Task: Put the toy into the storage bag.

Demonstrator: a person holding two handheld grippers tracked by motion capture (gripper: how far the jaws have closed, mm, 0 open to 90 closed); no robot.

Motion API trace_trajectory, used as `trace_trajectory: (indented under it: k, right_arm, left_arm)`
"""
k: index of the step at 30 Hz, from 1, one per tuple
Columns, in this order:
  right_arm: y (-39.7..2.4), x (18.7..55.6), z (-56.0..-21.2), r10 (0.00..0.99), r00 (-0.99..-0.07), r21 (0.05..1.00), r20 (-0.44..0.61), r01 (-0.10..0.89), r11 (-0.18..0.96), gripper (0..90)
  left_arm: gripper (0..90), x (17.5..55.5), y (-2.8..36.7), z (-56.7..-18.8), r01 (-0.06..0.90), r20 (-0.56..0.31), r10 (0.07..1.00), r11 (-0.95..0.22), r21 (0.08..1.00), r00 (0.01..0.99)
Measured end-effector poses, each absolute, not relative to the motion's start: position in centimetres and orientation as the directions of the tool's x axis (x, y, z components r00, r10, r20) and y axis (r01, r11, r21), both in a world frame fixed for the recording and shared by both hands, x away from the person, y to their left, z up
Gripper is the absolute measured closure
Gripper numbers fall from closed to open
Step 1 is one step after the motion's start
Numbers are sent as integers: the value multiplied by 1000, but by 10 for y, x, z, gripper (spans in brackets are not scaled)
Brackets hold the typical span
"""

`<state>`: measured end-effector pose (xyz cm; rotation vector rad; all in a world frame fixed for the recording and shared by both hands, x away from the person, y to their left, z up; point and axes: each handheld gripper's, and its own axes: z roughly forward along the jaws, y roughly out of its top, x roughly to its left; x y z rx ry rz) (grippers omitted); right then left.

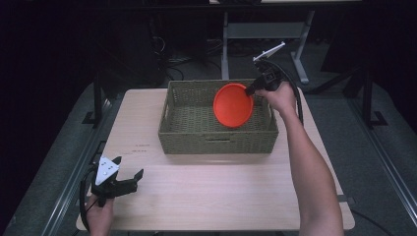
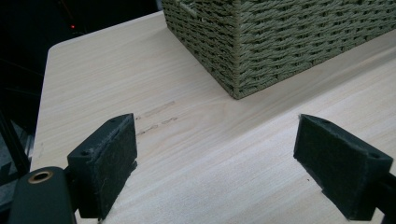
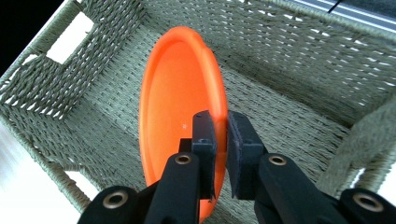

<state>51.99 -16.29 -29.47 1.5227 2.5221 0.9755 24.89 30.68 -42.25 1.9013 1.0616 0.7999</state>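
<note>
- Pale wooden table (image 1: 211,187) in a dark room, seen from above; desk legs and cables stand on the floor beyond it.
- Nearest, at the table's near left corner, the left gripper (image 1: 129,173) rests in a hand, its jaws wide apart with nothing between them, only bare wood.
- Past the middle of the table stands a green woven basket (image 1: 216,140), rectangular, with handle cut-outs in its ends.
- Over the basket's right half, the right gripper (image 1: 250,91) is clamped on the rim of an orange plate (image 1: 232,105). In the right gripper view its pads (image 3: 204,133) pinch that rim from both sides.
- The orange plate is tilted nearly on edge, partly inside the basket; whether it touches the bottom cannot be told.
- Judged progress: the plate is picked up and brought to the basket. Lowering it fully and letting go seem to remain.
</note>
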Motion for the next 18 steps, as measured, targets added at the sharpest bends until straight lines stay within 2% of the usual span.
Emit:
trace_trajectory:
  k: [18]
  right_arm:
    - [-152,522,-315,806,-516,495,291,802,335,822]
  left_arm:
    - [128,249,306,-422,378,143,880,-335,863,453]
